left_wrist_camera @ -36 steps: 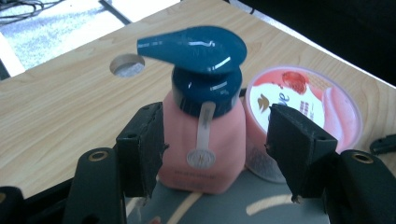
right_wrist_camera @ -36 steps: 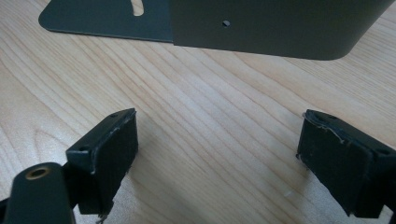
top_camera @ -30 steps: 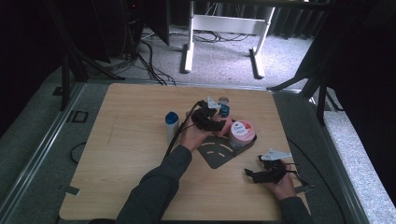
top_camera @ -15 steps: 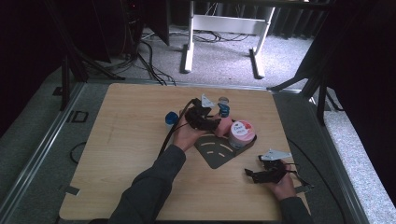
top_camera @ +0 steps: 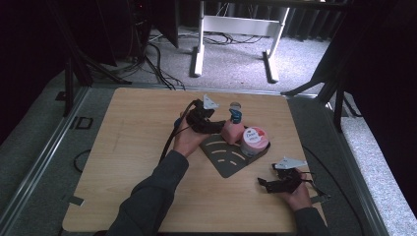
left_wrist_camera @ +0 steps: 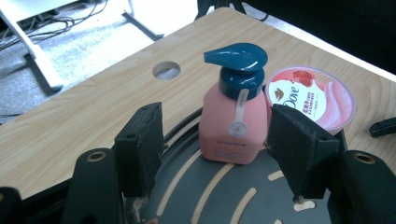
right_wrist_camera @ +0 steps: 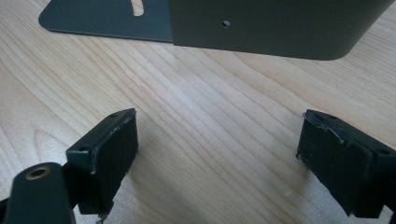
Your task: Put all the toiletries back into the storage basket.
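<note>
Scene: a wooden bench seen from above, with a dark slotted corner rack lying near its middle.
Pump bottle: a pink pump bottle with a dark blue pump head stands upright on the rack, at its far side.
Jar: a round pink-lidded Dove jar sits on the rack just beside the bottle, touching or nearly touching it.
Left gripper: the left gripper points at the bottle from the left; its fingers are spread wide, released, with the bottle beyond them and untouched.
Right gripper: the right gripper rests low near the bench's near right part, fingers spread apart over bare wood, grasping nothing.
Step in hand: it looks as though the bottle has been set down and let go, though the left hand could instead be lining up to take it.
Next move: backing straight away, keeping the right finger off the jar.
Edges and room: open wood lies left of the rack; a round hole sits behind the bottle; the right bench edge is close to the right hand.
</note>
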A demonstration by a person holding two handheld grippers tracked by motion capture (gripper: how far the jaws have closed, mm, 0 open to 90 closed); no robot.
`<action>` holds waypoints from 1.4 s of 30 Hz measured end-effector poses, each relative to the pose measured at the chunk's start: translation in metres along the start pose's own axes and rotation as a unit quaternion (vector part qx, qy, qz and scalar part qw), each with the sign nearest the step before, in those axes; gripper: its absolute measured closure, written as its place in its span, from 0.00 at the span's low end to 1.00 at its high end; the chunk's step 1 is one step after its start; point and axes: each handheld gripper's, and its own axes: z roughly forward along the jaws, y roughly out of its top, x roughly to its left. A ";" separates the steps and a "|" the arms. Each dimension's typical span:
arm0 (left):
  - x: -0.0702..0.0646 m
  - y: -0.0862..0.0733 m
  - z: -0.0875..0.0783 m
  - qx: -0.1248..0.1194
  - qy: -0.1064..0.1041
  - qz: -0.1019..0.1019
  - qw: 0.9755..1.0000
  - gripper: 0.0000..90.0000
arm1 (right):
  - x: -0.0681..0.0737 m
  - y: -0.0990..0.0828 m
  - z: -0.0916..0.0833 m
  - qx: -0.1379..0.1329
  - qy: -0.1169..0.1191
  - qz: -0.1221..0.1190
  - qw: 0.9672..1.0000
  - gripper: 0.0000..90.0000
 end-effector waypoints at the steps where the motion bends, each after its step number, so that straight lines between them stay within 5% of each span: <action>1: 0.000 0.000 -0.001 0.000 0.002 0.001 1.000 0.40 | 0.000 0.000 0.000 0.000 0.000 0.000 1.000 0.13; 15: 0.015 0.000 -0.020 0.003 0.026 0.001 1.000 0.38 | 0.000 0.000 0.000 0.000 0.000 -0.001 1.000 0.13; 42: 0.038 -0.007 -0.039 0.058 0.058 0.000 0.997 0.37 | 0.000 0.000 0.000 0.000 0.000 0.000 1.000 0.13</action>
